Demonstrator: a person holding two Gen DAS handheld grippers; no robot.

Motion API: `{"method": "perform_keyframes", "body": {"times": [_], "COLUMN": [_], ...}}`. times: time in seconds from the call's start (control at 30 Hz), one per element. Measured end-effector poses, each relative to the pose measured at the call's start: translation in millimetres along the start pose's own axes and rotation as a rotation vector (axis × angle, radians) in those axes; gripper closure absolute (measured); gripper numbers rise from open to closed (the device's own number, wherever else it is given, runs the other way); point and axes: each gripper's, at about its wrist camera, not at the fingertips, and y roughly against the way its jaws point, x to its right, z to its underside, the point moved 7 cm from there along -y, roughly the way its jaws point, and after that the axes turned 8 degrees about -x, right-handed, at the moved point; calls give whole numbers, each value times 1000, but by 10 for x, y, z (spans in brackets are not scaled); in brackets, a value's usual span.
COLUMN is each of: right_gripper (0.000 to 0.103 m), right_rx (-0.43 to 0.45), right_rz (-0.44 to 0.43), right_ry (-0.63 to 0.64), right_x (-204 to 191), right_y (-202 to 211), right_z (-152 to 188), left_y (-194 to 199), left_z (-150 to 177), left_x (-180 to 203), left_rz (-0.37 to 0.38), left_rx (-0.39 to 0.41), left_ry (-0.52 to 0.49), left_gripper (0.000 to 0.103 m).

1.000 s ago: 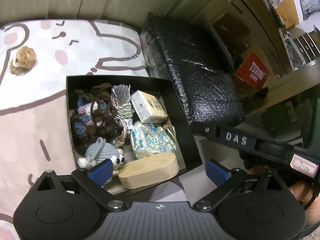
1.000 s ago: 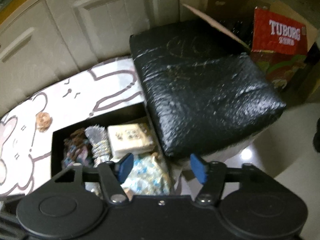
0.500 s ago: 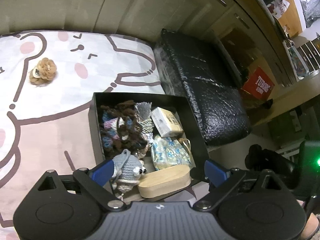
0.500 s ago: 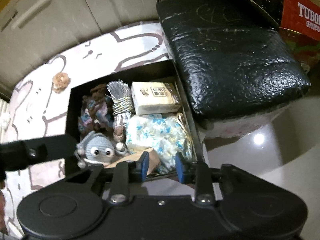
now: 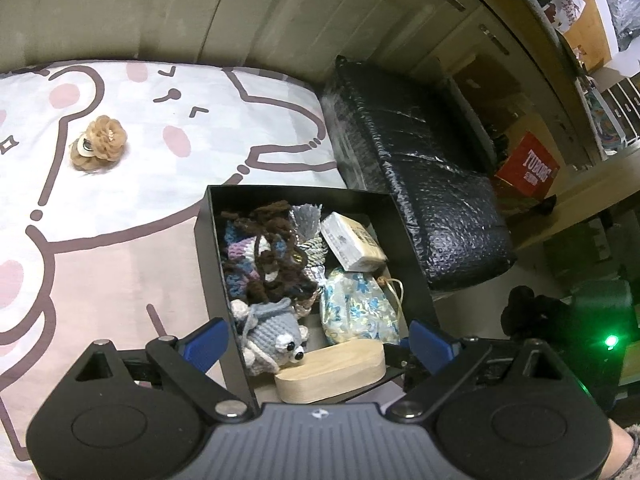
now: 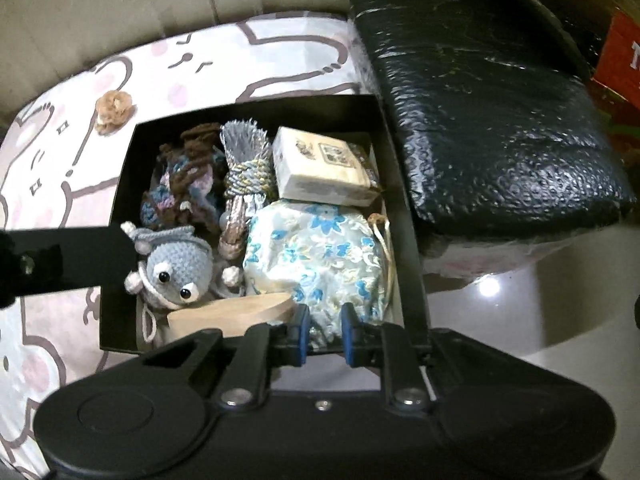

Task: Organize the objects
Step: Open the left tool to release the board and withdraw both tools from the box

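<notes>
A black box sits on a cartoon-print sheet and holds a grey crochet mouse, a wooden oval block, a blue floral pouch, a cream box, a tassel and brown-blue yarn. A tan fabric flower lies on the sheet to the box's far left. My left gripper is open over the box's near end. My right gripper has its jaws nearly together, empty, above the pouch's near edge.
A black bubble-wrapped block lies against the box's right side. A red Tuborg carton stands beyond it. Cabinet doors run behind the sheet. Glossy floor lies at the right.
Both grippers have pulled back and up from the box. The right jaws have narrowed from wide open to a small gap. The crochet mouse has shifted in the box's near left corner.
</notes>
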Motion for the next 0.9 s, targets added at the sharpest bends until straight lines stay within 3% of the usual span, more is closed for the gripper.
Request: {"method": "perform_keyframes", "body": {"times": [0.27, 0.43, 0.6, 0.9], "right_gripper": [76, 66, 50, 33], "right_rx": [83, 139, 176, 241], "right_rz": [6, 12, 28, 41], "right_ry": [-71, -98, -127, -152], "right_x": [138, 185, 242, 277], "right_y": [254, 407, 509, 701], "right_z": [-22, -15, 7, 41], "left_y": [40, 90, 120, 154], "left_z": [3, -4, -5, -9], "left_x": [21, 32, 5, -70], "left_rz": [-21, -55, -99, -166], "left_rx": [14, 37, 51, 70], "left_ry": [-31, -70, -101, -136], "left_gripper": [7, 7, 6, 0]}}
